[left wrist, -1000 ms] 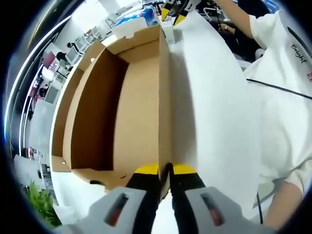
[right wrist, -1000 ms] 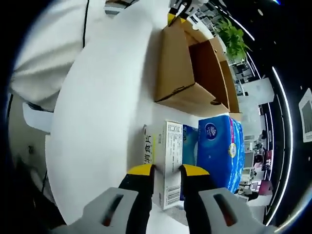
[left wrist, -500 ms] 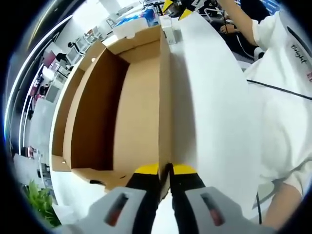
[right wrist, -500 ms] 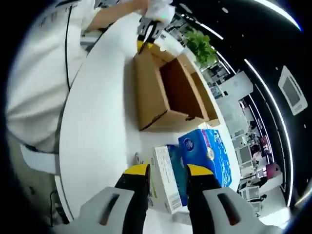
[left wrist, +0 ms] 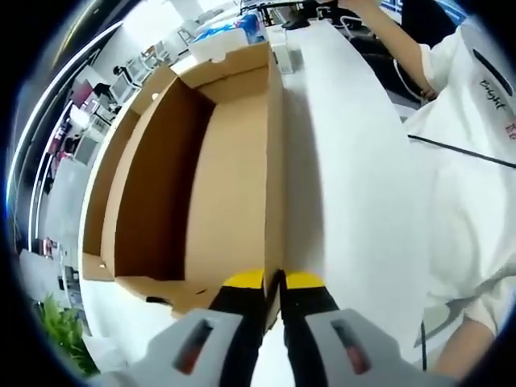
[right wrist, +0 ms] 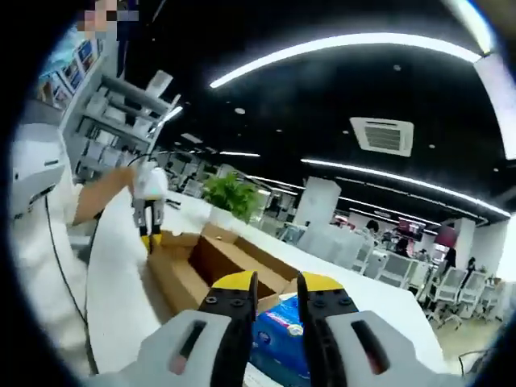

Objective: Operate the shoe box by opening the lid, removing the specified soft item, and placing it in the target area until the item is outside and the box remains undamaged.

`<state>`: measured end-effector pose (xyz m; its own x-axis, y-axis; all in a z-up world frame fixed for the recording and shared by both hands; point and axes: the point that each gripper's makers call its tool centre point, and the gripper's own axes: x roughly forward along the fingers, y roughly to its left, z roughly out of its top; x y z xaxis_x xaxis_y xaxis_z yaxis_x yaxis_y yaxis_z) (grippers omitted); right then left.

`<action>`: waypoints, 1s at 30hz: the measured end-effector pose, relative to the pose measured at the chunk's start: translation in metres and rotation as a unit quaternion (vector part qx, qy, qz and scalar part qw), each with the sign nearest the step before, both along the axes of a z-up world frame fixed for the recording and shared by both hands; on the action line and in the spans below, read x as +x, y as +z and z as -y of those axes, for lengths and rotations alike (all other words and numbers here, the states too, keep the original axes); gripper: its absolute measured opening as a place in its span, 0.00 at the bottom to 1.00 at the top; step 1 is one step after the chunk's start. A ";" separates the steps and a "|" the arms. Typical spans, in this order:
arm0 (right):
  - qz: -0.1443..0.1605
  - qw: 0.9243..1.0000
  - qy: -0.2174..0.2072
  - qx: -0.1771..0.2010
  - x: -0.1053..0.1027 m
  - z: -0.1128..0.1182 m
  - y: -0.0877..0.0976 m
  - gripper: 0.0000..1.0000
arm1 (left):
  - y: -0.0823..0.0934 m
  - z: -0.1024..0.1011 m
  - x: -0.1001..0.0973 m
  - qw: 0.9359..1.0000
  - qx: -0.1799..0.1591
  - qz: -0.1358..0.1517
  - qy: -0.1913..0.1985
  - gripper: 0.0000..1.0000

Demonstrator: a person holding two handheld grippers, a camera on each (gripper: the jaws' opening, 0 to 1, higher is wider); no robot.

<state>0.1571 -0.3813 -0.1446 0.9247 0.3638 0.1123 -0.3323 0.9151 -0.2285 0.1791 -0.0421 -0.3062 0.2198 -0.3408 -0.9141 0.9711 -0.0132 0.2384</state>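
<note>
The brown cardboard shoe box (left wrist: 201, 185) lies open on the white table (left wrist: 355, 177), and its inside looks bare. My left gripper (left wrist: 274, 284) is shut on the box's near side wall, one pad on each face of it. Beyond the box's far end lie a blue soft tissue pack (left wrist: 242, 28) and a small white carton (left wrist: 284, 58). My right gripper (right wrist: 276, 284) is raised above the table, open a little, with nothing between its pads. Below it is the blue tissue pack (right wrist: 282, 332), with the open shoe box (right wrist: 201, 266) behind. The left gripper (right wrist: 150, 222), in a hand, is at the box's far end.
A person in a white shirt (left wrist: 472, 161) stands along the table's right side, with an arm (left wrist: 387, 40) reaching over the far end. A black cable (left wrist: 459, 145) crosses the shirt. The office shows shelves (right wrist: 113, 121), a green plant (right wrist: 230, 193) and ceiling lights.
My right gripper has let go of the small white carton and lifted up, its view swinging from the table to the room. The left gripper keeps its hold on the box wall.
</note>
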 end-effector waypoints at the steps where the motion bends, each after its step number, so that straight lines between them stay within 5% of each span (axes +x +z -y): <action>1: -0.006 1.000 -0.013 0.017 0.003 0.005 -0.001 0.18 | 0.000 0.000 0.000 1.000 -0.002 -0.005 0.005 0.05; 5: -0.011 0.994 0.009 0.109 0.006 0.002 0.008 0.18 | 0.000 0.000 -0.001 1.000 -0.001 -0.011 0.006 0.04; 7: 0.001 0.993 0.033 0.111 0.004 -0.009 0.014 0.19 | -0.001 0.000 -0.001 1.000 -0.002 -0.013 0.009 0.04; 11: -0.013 0.993 -0.009 0.120 0.013 -0.006 0.015 0.20 | -0.001 -0.001 -0.003 1.000 0.000 -0.022 0.005 0.03; 15: -0.037 0.989 -0.001 0.143 0.017 -0.016 0.008 0.40 | -0.001 0.000 -0.003 1.000 -0.001 -0.022 0.002 0.03; 20: -0.028 0.992 -0.003 0.125 0.019 -0.025 0.013 0.43 | -0.001 0.000 -0.004 1.000 0.003 -0.024 0.002 0.03; 23: 0.008 0.996 -0.041 0.081 0.023 -0.019 0.034 0.30 | -0.001 0.000 -0.004 1.000 0.000 -0.019 0.004 0.03; 25: 0.030 0.995 -0.043 0.084 0.028 -0.019 0.050 0.28 | -0.001 0.000 -0.005 1.000 0.001 -0.017 0.004 0.03; 28: -0.028 0.996 -0.001 0.085 0.043 -0.034 0.055 0.31 | -0.001 -0.001 -0.005 1.000 0.003 -0.016 0.002 0.03; 30: -0.003 0.996 0.033 0.086 0.045 -0.047 0.066 0.24 | -0.001 -0.001 -0.005 1.000 0.001 -0.014 0.002 0.03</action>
<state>0.2018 -0.3344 -0.0788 0.9001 0.3999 0.1727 -0.3942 0.9165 -0.0676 0.1744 -0.0415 -0.3072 0.1962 -0.3379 -0.9205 0.9772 -0.0099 0.2119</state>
